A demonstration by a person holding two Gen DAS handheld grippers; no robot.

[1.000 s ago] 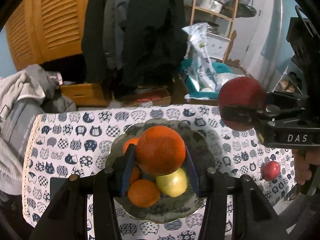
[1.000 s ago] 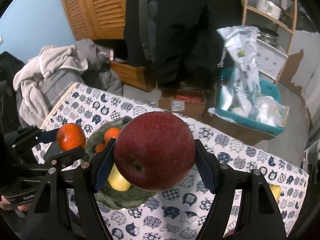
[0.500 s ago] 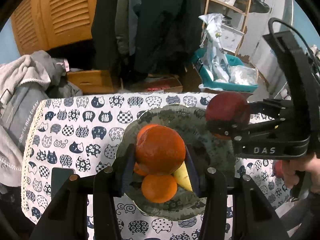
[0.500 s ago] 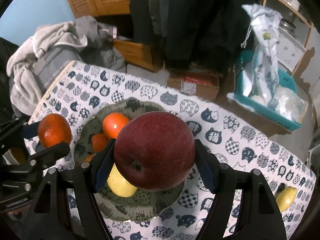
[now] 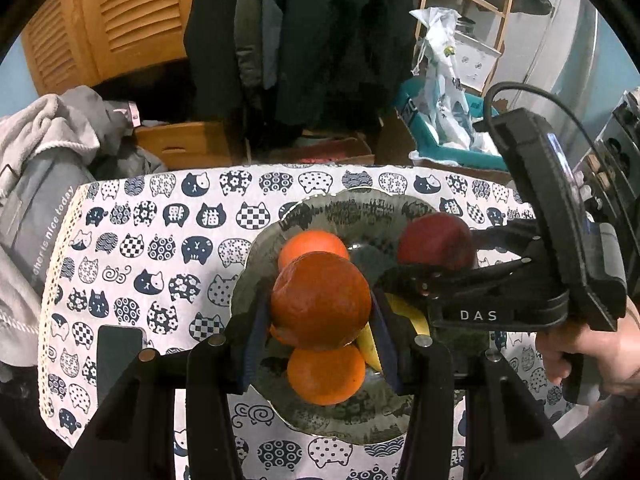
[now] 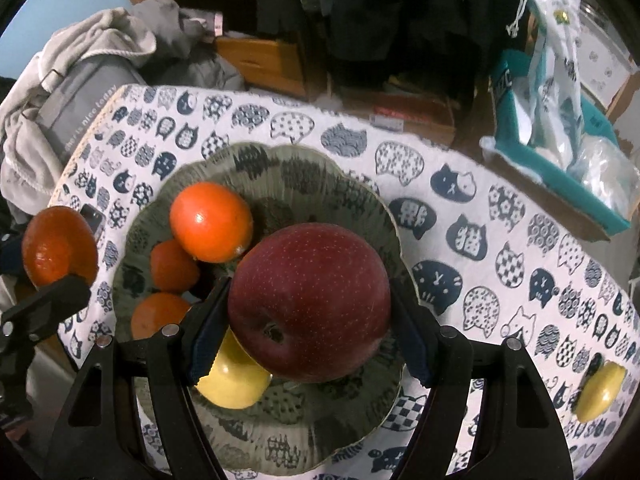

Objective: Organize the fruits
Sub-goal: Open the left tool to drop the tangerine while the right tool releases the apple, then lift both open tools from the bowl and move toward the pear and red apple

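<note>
My left gripper (image 5: pixel 320 304) is shut on an orange (image 5: pixel 321 300) and holds it over the green patterned plate (image 5: pixel 352 208). My right gripper (image 6: pixel 310 312) is shut on a dark red apple (image 6: pixel 310 300) above the same plate (image 6: pixel 320 176); that apple also shows in the left wrist view (image 5: pixel 436 242). On the plate lie three oranges (image 6: pixel 210 222) and a yellow fruit (image 6: pixel 232 384). The orange held by the left gripper shows at the left in the right wrist view (image 6: pixel 58 246).
A cat-print cloth (image 5: pixel 160 240) covers the table. A yellow fruit (image 6: pixel 600 390) lies on the cloth at the right. A dark phone (image 5: pixel 118 354) lies left of the plate. Clothes, boxes and a teal bin stand beyond the table's far edge.
Both grippers have moved in over the plate and lower, each keeping its fruit. The red apple now hangs above the plate's right side.
</note>
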